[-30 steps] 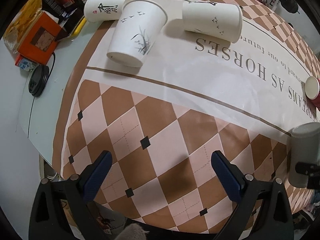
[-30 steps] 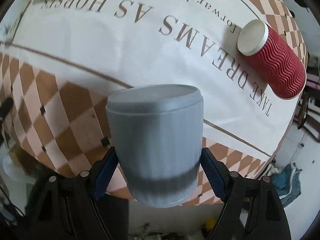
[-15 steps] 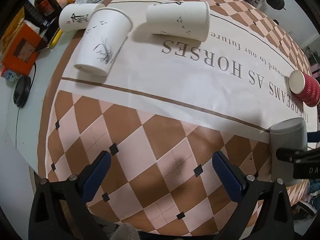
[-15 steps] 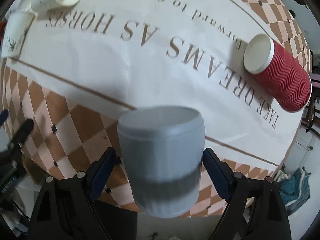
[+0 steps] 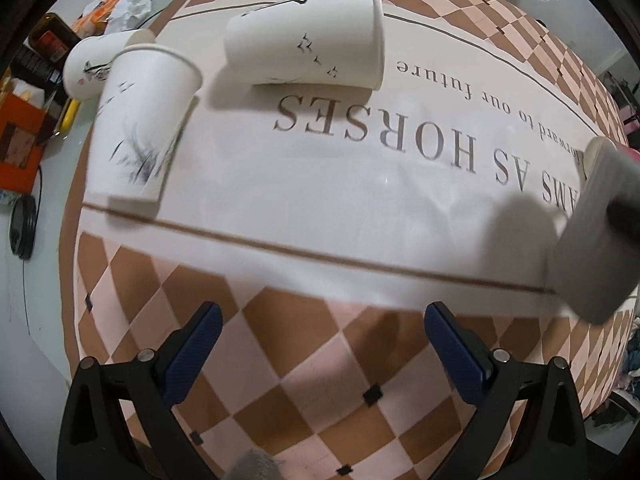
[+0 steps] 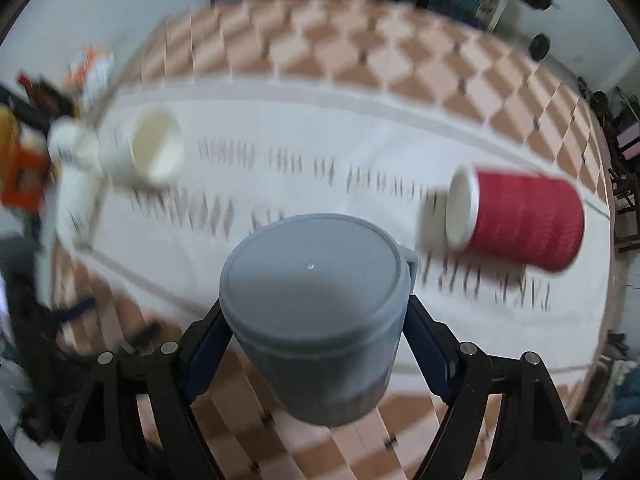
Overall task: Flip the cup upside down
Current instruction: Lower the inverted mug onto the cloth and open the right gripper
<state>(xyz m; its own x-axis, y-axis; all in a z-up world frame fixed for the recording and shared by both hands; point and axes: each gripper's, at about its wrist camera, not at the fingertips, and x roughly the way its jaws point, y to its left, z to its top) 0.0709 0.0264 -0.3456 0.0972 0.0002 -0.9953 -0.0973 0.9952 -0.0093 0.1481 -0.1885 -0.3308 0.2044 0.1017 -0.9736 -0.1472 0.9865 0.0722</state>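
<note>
My right gripper [image 6: 316,344] is shut on a grey cup [image 6: 316,312], held above the tablecloth with its flat closed end toward the camera. The same grey cup [image 5: 592,236] shows tilted at the right edge of the left wrist view. My left gripper [image 5: 320,344] is open and empty over the checkered part of the tablecloth [image 5: 320,184]. A red ribbed cup [image 6: 520,220] lies on its side to the right. One white paper cup [image 5: 308,52] lies on its side, another white cup [image 5: 144,128] stands mouth down at left.
A third white cup [image 5: 92,68] lies at the far left. Beyond the cloth's left edge are an orange box [image 5: 18,140], a black lid [image 5: 22,228] and crumpled wrappers [image 5: 120,4]. The table edge runs just below both grippers.
My right gripper has swung the grey cup up, so its flat end now faces the camera, and the view is blurred. My left gripper has moved closer to the white cups.
</note>
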